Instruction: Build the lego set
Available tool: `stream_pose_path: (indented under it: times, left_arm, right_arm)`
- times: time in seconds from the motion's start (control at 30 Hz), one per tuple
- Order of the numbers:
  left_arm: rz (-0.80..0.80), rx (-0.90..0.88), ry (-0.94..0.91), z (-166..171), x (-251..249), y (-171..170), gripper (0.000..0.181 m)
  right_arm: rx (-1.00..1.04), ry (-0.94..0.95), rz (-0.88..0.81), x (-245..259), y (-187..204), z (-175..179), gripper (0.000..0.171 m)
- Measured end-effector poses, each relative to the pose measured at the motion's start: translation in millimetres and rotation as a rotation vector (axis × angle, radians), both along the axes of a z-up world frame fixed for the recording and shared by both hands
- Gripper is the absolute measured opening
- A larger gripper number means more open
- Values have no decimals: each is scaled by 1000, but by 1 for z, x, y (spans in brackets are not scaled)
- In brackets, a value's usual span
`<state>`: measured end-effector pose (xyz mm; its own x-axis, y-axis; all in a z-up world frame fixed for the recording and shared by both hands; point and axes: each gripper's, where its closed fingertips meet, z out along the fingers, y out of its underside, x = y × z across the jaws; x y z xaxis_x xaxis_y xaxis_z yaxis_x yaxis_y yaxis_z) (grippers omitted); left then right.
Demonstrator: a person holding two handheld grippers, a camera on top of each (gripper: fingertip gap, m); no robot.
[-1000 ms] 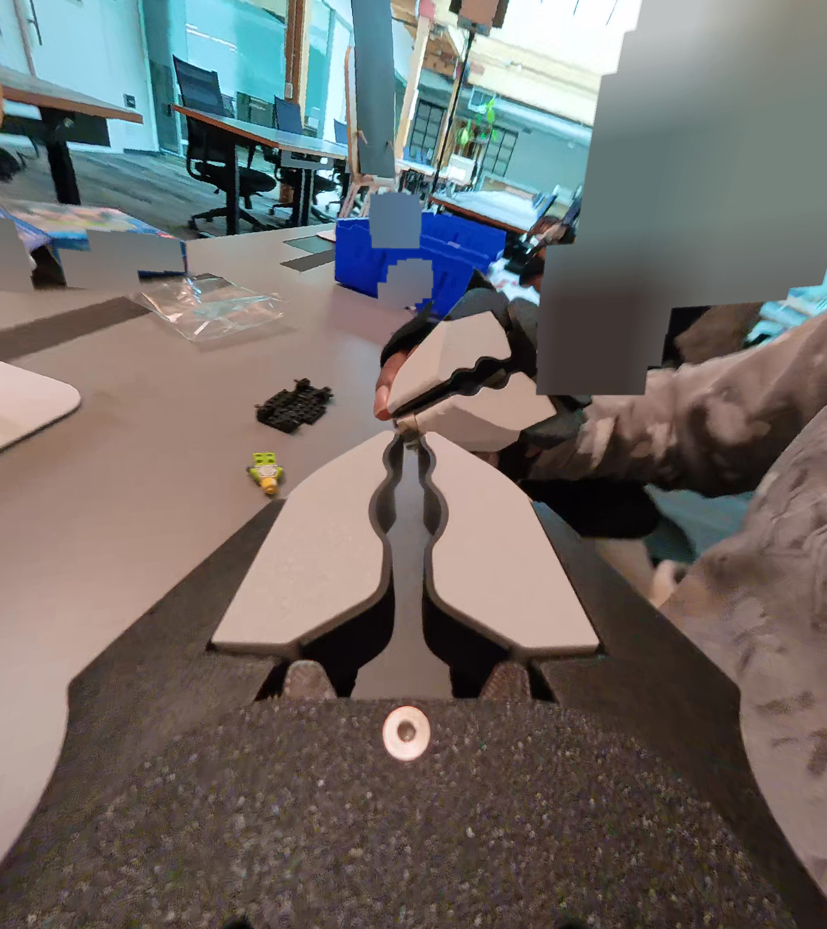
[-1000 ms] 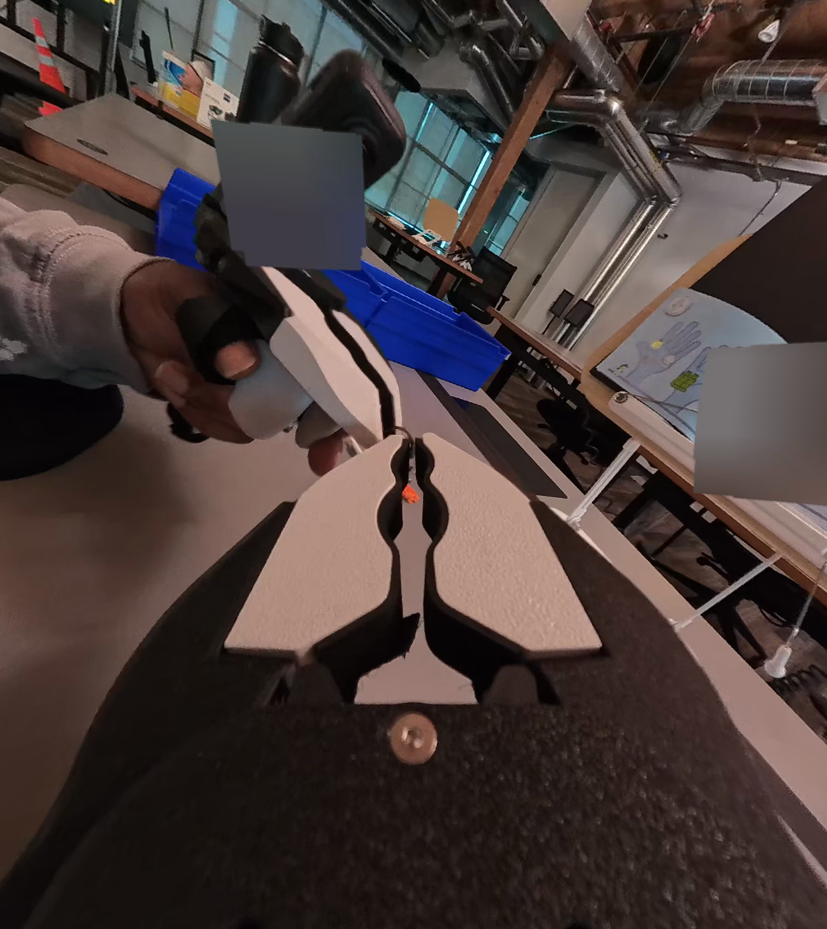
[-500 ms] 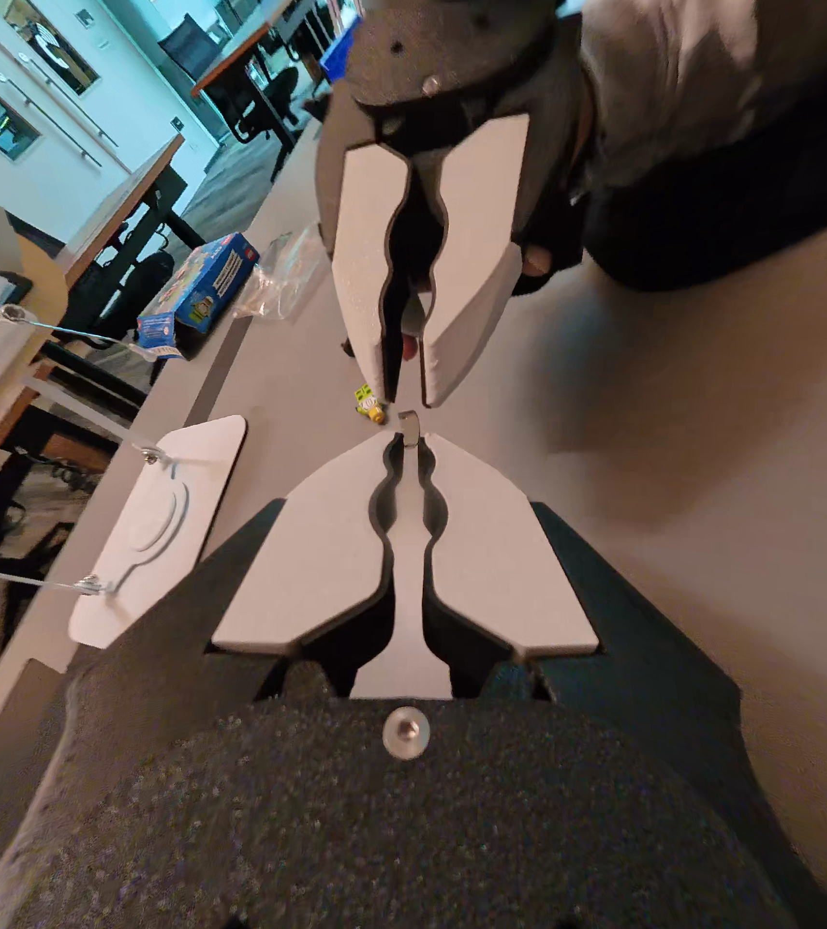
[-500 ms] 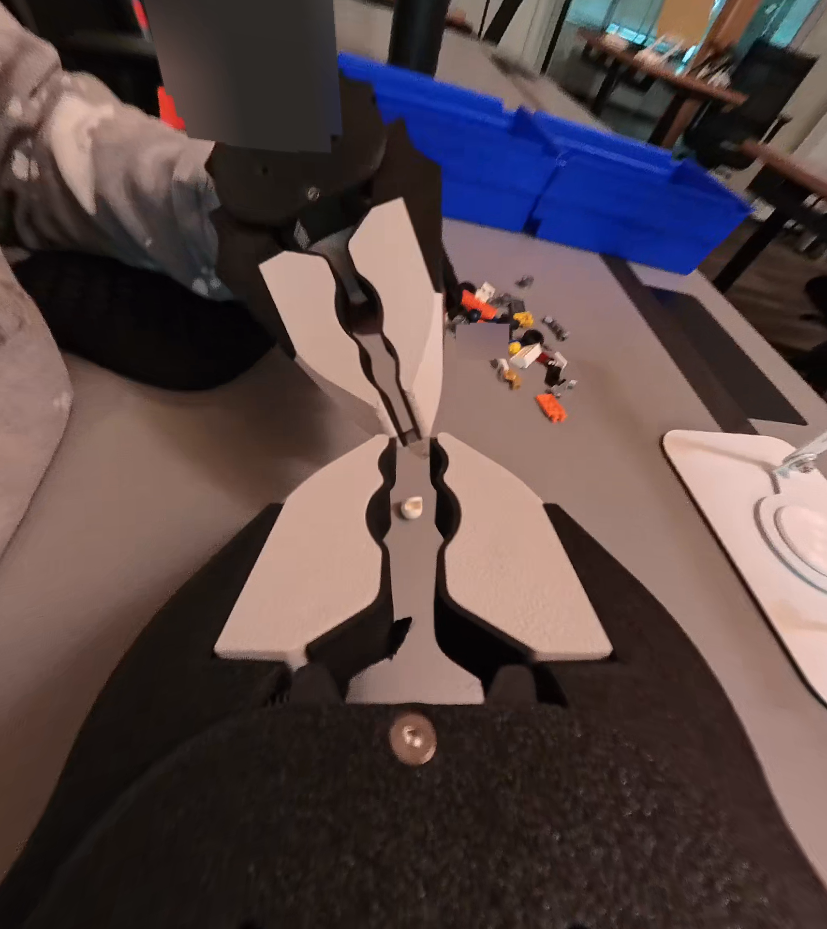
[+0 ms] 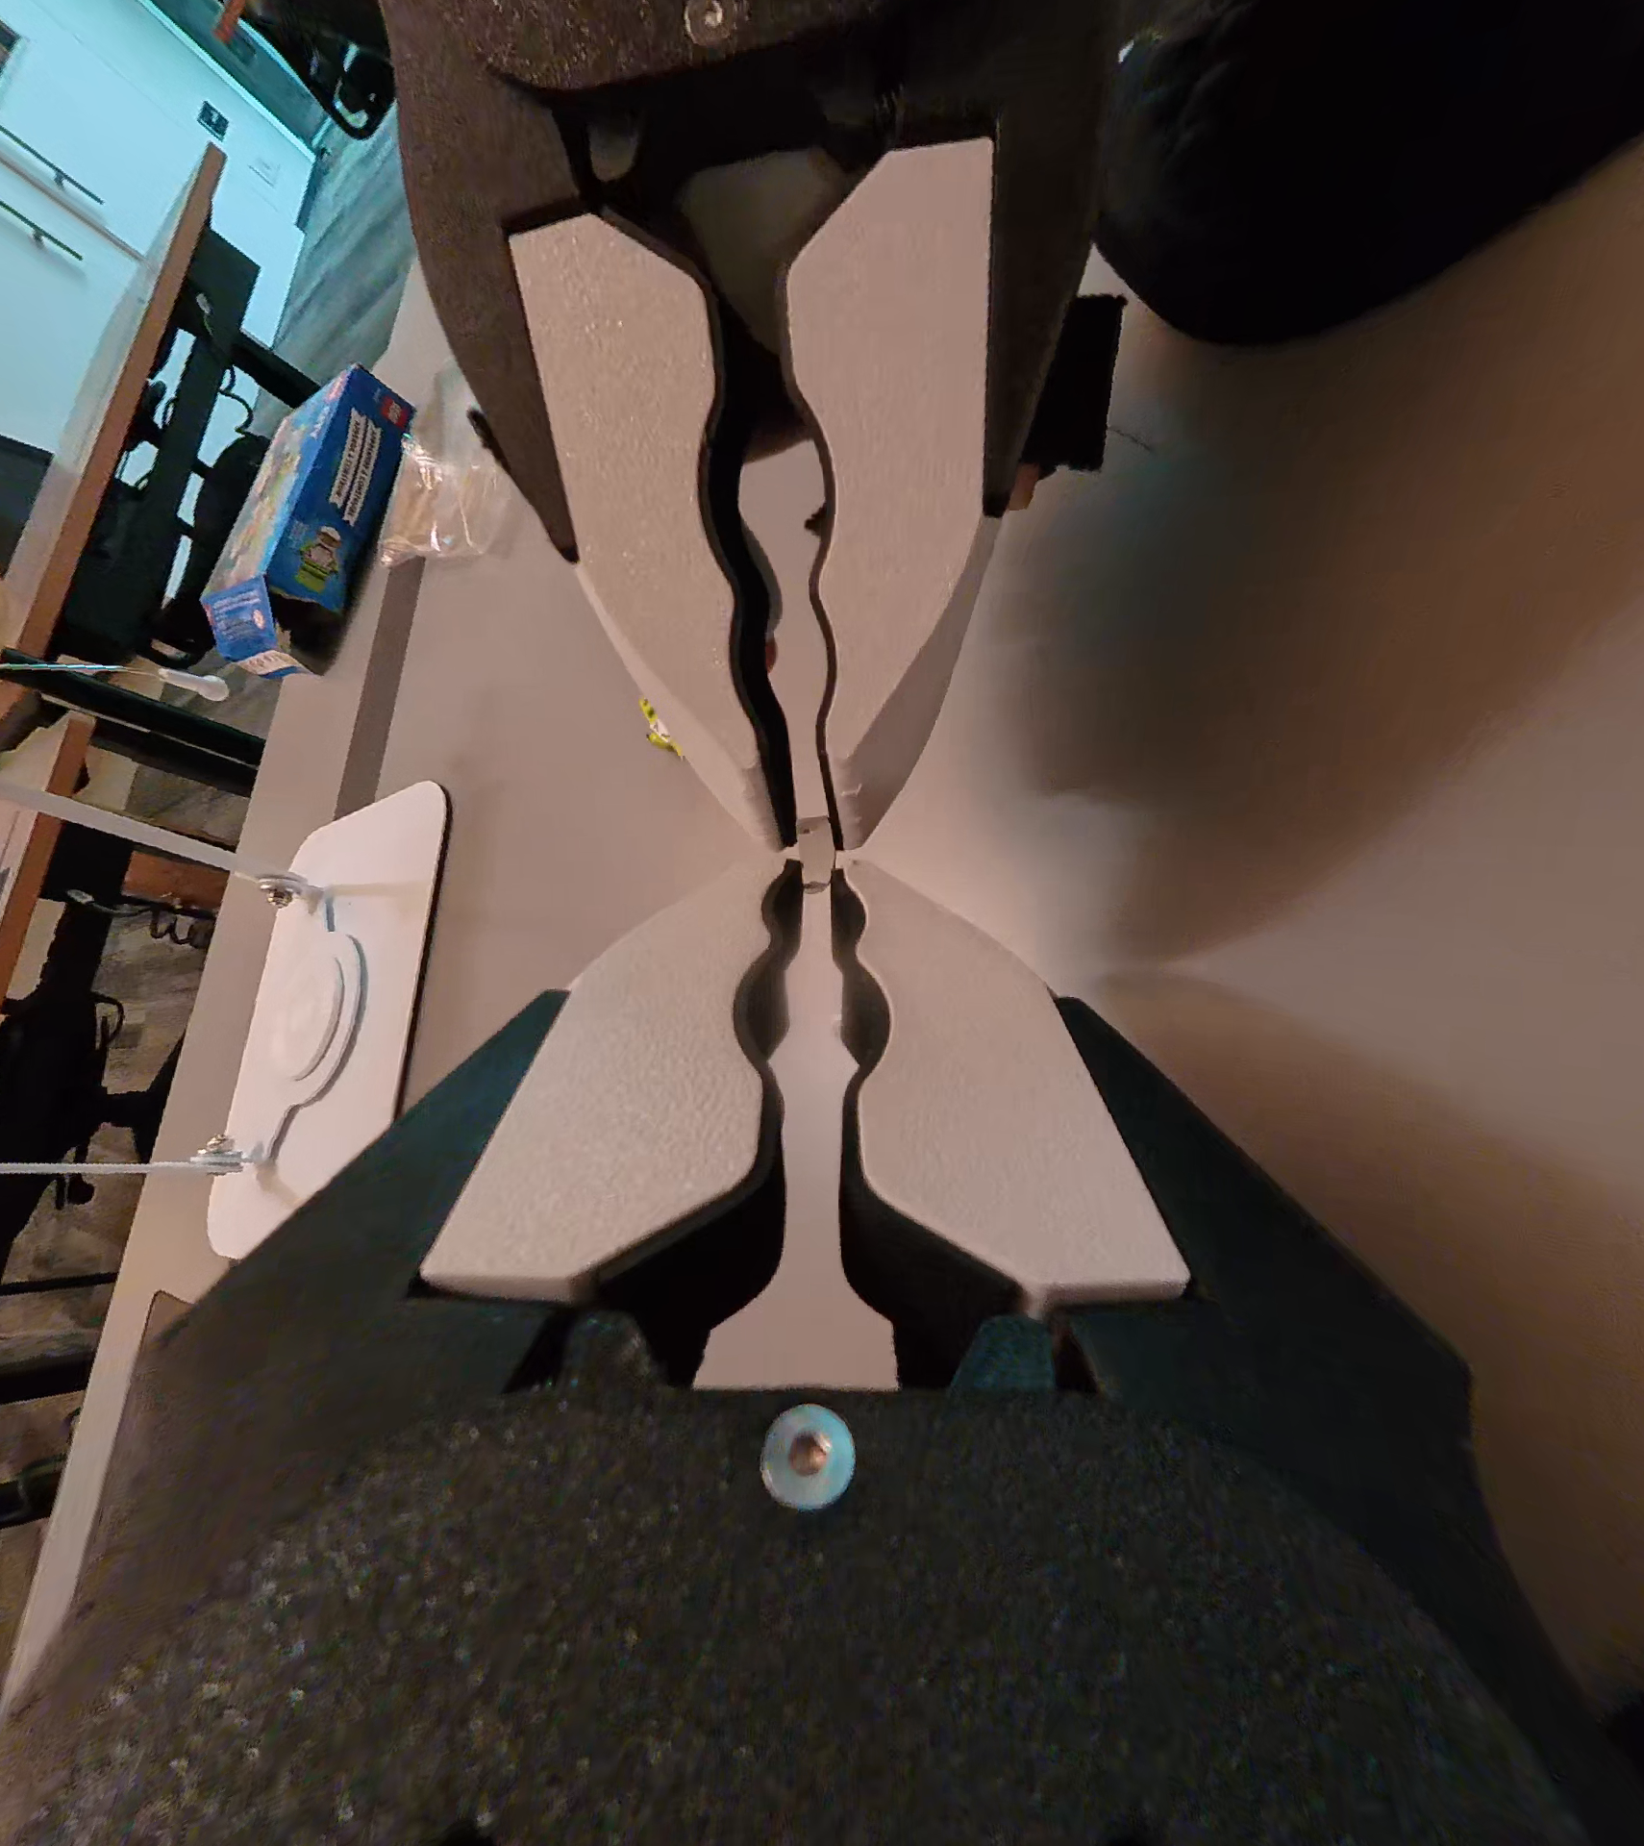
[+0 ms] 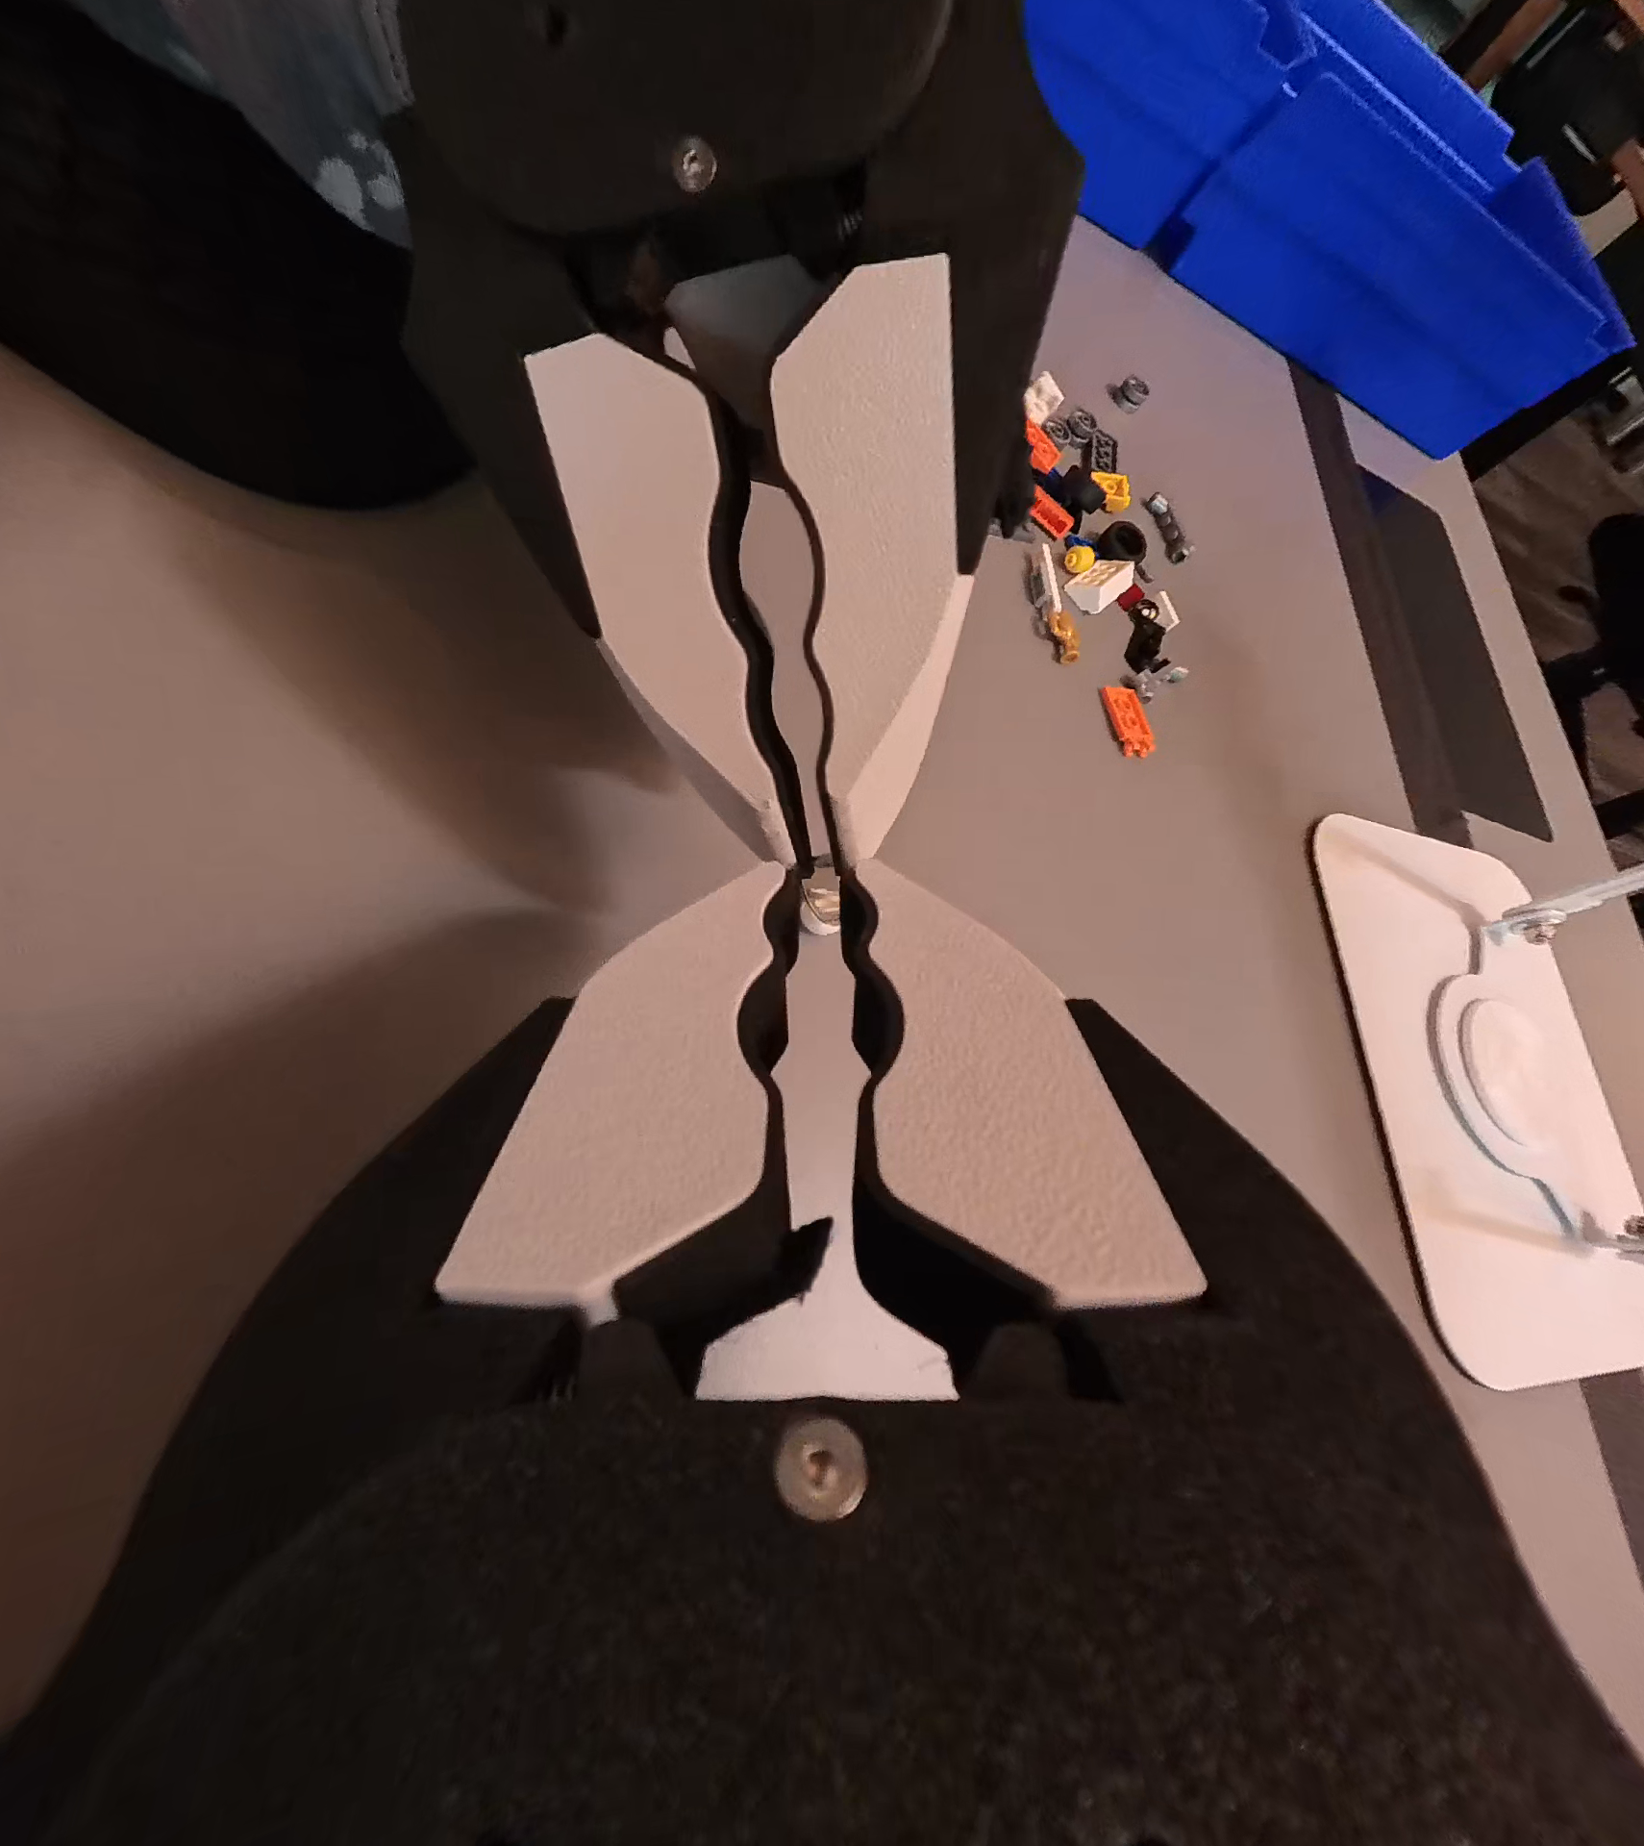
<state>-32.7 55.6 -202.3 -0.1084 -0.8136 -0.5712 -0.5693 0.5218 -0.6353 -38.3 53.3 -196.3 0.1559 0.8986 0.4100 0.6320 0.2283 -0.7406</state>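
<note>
- The left gripper (image 5: 810, 884) and the right gripper (image 6: 823, 899) point straight at each other above the grey table (image 6: 199, 799), tips nearly touching.
- Each has its fingers drawn almost together, with only a thin gap at the tips.
- A small pale grey lego piece (image 5: 813, 837) sits pinched right where the tips meet; which gripper actually has hold of it I cannot tell.
- The loose lego pieces (image 6: 1103, 559) lie in a pile on the table, near the blue bins (image 6: 1347, 200).
- A white plate (image 6: 1487, 1109) lies by the table edge.
- A blue box (image 5: 309, 519) stands at the far table edge, beside a clear bag (image 5: 443, 499).
</note>
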Motion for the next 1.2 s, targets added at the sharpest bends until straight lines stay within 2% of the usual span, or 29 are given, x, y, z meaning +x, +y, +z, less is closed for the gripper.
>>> stream_pose_path:
  times: [0.23, 0.4, 0.5, 0.73, 0.87, 1.07, 1.2]
  left_arm:
    - [4, -103, -56, 4, -2, 2, 6]
    - [17, -178, -51, 1, -11, 8, 14]
    - [45, -239, 12, -15, -22, 17, 20]
    - [106, -399, 107, -50, -21, 23, 22]
    - [142, -450, 113, -57, -19, 28, 22]
    - [146, -408, 119, -57, -13, 29, 13]
    - [170, -295, 47, -47, -9, 35, 12]
  right_arm:
    - [3, 68, -1, -1, 2, 3, 6]
    - [-66, 125, -9, 0, 4, -1, 6]
    - [-92, 128, -24, 1, 7, -6, 6]
    - [-123, 132, -54, 6, 14, -11, 6]
    - [-137, 159, -73, 12, 16, -9, 6]
    - [-197, 230, -96, 15, 18, -4, 6]
    - [-278, 316, -153, 15, 23, 1, 6]
